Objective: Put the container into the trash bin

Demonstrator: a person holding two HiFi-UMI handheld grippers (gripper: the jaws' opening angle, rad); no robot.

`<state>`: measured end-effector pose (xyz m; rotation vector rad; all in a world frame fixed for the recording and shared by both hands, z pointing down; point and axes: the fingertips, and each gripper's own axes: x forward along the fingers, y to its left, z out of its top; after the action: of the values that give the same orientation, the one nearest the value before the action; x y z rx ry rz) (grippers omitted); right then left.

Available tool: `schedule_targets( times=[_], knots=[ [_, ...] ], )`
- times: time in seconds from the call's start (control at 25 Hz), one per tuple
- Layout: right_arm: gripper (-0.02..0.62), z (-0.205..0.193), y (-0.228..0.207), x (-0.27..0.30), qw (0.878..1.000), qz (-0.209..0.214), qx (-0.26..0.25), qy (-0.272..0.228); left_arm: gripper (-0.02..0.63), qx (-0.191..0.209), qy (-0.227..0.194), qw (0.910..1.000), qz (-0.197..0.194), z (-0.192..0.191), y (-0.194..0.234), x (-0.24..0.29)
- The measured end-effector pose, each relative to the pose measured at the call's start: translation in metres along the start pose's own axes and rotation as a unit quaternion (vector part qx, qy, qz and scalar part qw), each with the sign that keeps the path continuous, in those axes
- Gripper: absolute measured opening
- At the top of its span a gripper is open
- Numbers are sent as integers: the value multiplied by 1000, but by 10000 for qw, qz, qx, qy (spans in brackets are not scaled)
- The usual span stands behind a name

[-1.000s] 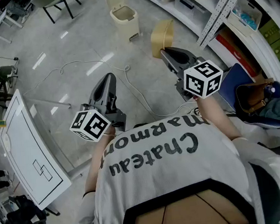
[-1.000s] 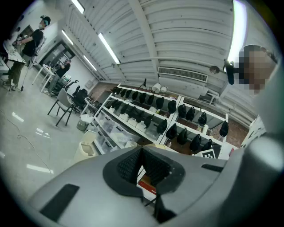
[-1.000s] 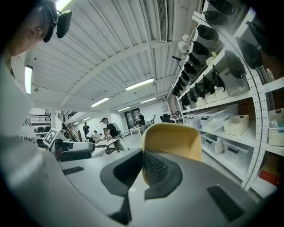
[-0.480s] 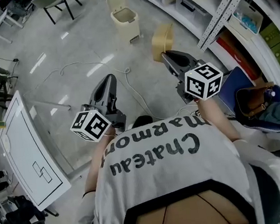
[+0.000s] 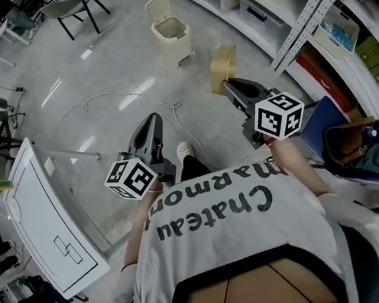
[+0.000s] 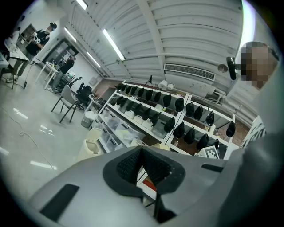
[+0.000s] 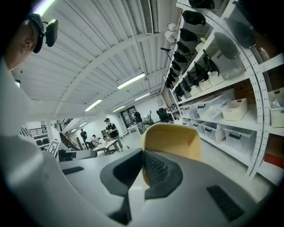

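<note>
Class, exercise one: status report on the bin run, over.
Right gripper shut on container; left gripper shut, empty. Trash bin ahead on floor, lid up. Loose cable across floor between.

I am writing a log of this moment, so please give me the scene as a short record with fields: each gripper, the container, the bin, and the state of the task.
right gripper: jaws shut on the container
container: tan, open-topped, held up in the air off the floor
left gripper: jaws together, nothing between them
trash bin: pale, stands on the floor ahead, lid up
container and bin: apart, not touching
task state: container carried, not yet in the bin
</note>
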<state>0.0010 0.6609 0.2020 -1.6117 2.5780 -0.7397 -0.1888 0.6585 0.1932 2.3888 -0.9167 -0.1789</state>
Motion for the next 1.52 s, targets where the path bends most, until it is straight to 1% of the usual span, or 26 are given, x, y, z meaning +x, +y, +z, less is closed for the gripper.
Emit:
schedule_targets(
  times=[0.2,0.44,0.68,0.84,1.08,1.16,1.4,1.52],
  knots=[
    [32,20,-11,41,9999,-119,-109,-33,23,44,-40,9999,-83,27,31,31],
    [32,57,-16,97,9996,-188,-94,-185,23,137,-70,9995,-262,78,69,70],
    [32,99,-27,135,9980,-369,-63,-508,23,311,-99,9977,-589,124,92,109],
    [32,111,-37,155,9964,-573,50,-629,23,390,-25,9963,-772,145,112,124],
    [32,119,-53,180,9926,-890,257,-788,23,467,-3,9950,-884,167,138,142],
    [32,119,-55,187,9922,-900,361,-780,23,462,-15,9949,-893,172,145,145],
    [32,127,-50,212,9939,-882,107,-656,23,345,-59,9961,-806,179,166,150],
    [32,128,-53,221,9941,-885,163,-612,23,304,-31,9967,-752,180,173,153]
  ],
)
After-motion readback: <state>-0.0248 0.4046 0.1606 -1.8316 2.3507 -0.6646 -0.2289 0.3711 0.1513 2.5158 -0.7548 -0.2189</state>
